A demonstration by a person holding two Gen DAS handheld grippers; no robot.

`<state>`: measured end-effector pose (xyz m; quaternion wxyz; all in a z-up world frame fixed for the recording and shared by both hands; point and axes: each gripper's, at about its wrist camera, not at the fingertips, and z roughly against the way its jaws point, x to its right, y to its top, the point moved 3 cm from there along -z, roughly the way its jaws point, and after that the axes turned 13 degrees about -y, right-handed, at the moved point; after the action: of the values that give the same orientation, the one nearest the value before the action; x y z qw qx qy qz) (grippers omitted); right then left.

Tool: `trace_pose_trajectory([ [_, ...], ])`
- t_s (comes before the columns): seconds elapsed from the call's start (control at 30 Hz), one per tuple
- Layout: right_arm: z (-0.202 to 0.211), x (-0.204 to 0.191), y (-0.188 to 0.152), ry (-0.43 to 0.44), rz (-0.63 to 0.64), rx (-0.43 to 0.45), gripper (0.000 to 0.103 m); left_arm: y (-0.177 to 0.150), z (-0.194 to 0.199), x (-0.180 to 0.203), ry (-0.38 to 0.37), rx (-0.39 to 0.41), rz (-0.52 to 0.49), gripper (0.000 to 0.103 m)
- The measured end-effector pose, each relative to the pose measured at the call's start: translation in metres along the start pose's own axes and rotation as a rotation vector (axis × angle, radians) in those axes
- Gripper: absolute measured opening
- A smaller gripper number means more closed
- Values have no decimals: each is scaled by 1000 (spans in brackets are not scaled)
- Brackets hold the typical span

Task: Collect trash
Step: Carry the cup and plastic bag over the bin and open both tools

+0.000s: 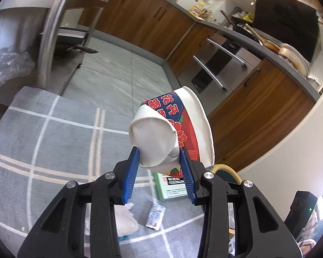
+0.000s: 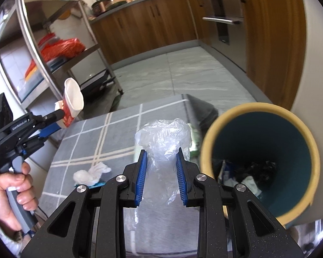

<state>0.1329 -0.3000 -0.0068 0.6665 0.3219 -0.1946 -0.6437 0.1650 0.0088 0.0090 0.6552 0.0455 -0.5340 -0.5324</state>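
The left gripper (image 1: 159,157) is pinching the crushed base of a printed paper cup (image 1: 178,129), held aloft over the grey checked rug (image 1: 43,139). The right gripper (image 2: 161,161) is closing its blue pads on a crumpled clear plastic bag (image 2: 163,137), beside the yellow-rimmed bin (image 2: 206,150) already holding rubbish. Tissue (image 2: 90,173) and a small carton (image 1: 155,218) are lying uncollected. Risk: the flimsy film is likely to slip or cling on release, falling outside the rim.

The red and blue paper cup (image 1: 183,129) has big Chinese letters like 花开, the black side of the left gripper (image 2: 63,118) says "GenRobot.AI", and the green box (image 1: 172,186) has print too small to read.
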Motion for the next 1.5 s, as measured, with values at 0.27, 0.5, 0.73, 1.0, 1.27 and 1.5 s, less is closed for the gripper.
trace_pose_trajectory([
  [0.27, 13, 34, -1, -38, -43, 24, 28, -10, -22, 34, -34, -50, -62, 38],
  [0.5, 22, 73, -5, -80, -88, 37, 28, -28, -49, 66, -64, -114, -120, 38],
  [0.73, 29, 110, -12, -125, -144, 42, 28, -51, -84, 104, -104, -192, -201, 38],
  [1.0, 37, 150, -19, -172, -224, 54, 28, -84, -127, 153, -118, -298, -353, 38],
  [1.27, 36, 174, -28, -199, -286, 41, 28, -112, -170, 173, -97, -399, -447, 38],
  [1.5, 30, 178, -34, -211, -293, 19, 28, -130, -199, 169, -98, -489, -453, 39],
])
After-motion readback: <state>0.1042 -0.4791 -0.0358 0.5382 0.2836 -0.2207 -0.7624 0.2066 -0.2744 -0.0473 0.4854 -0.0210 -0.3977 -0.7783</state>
